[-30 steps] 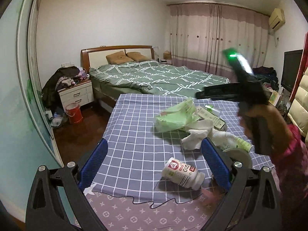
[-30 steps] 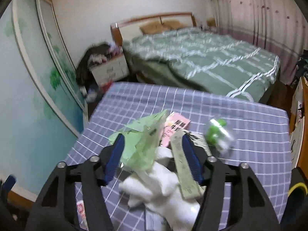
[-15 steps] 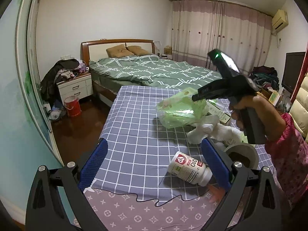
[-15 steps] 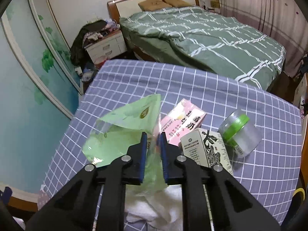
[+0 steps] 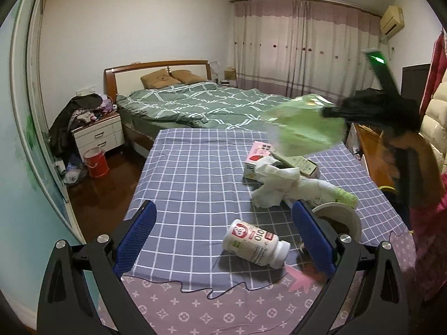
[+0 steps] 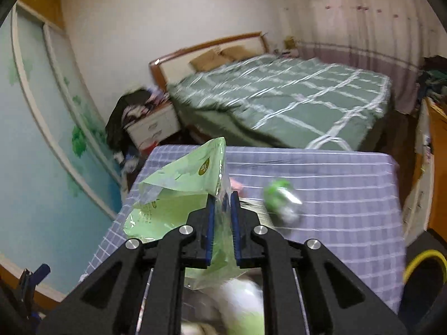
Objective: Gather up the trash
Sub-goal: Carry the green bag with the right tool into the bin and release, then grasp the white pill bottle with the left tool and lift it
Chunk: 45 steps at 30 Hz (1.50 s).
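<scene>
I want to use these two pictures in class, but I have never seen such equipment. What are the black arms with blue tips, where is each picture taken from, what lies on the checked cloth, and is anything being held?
No robot here: a person holds a hand tool in each hand, each with two blue-padded fingers and a wide-angle camera looking along them.

One picture comes from the left gripper, its fingers wide apart and empty. The other comes from the right gripper, shut on a green plastic bag, lifted above the table.

On the checked tablecloth lie a white bottle on its side, crumpled white tissue, a pink carton and a long box. A clear jar with a green lid looks blurred.
</scene>
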{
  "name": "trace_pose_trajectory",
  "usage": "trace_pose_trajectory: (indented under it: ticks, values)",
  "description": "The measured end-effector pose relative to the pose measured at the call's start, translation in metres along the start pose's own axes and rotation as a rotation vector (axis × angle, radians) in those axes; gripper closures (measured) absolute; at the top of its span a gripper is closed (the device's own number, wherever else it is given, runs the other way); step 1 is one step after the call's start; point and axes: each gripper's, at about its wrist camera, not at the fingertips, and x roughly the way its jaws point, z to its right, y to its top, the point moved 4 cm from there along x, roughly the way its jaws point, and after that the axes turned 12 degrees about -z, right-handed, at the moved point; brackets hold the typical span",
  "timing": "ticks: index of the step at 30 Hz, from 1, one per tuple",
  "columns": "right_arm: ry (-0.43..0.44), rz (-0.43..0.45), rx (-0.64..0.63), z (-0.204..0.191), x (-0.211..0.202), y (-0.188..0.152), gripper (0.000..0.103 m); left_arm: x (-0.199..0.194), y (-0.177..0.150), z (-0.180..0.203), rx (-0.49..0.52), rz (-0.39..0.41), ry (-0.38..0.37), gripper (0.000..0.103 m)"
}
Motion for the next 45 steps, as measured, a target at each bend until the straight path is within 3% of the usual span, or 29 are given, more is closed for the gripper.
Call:
trace_pose_trajectory:
  ticks: [11, 19, 23, 26, 28, 30, 36, 41, 45]
  values:
    - [-0.310, 0.147, 0.334, 0.187, -0.098, -0.096, 0.092, 0.005, 0.002, 0.023, 0.024, -0.009, -0.077, 0.007]
    - [-0.483, 0.113, 0.528, 0.293, -0.116, -0.157, 0.090, 0.012, 0.007, 0.038, 0.035, -0.021, -0.087, 0.007]
    - [-0.528, 0.093, 0.575, 0.319, -0.113, -0.175, 0.090, 0.015, 0.009, 0.049, 0.056, -0.027, -0.082, 0.007]
    - [-0.546, 0.088, 0.598, 0.328, -0.107, -0.183, 0.080, 0.017, 0.011, 0.055, 0.070, -0.031, -0.085, 0.007]
    - [-0.566, 0.099, 0.611, 0.331, -0.108, -0.189, 0.059, 0.018, 0.012, 0.058, 0.080, -0.031, -0.084, 0.007]
    - [-0.581, 0.117, 0.621, 0.330, -0.109, -0.190, 0.052, 0.018, 0.012, 0.060, 0.086, -0.032, -0.083, 0.007]
    - [-0.512, 0.183, 0.587, 0.296, -0.105, -0.171, 0.049, 0.023, 0.011, 0.059, 0.102, -0.040, -0.083, 0.007]
    - [-0.458, 0.289, 0.417, 0.219, -0.086, -0.145, 0.040, 0.033, 0.004, 0.057, 0.140, -0.060, -0.134, 0.007]
    - [-0.467, 0.295, 0.295, 0.182, -0.064, -0.135, 0.040, 0.044, -0.005, 0.054, 0.194, -0.091, -0.160, 0.007]
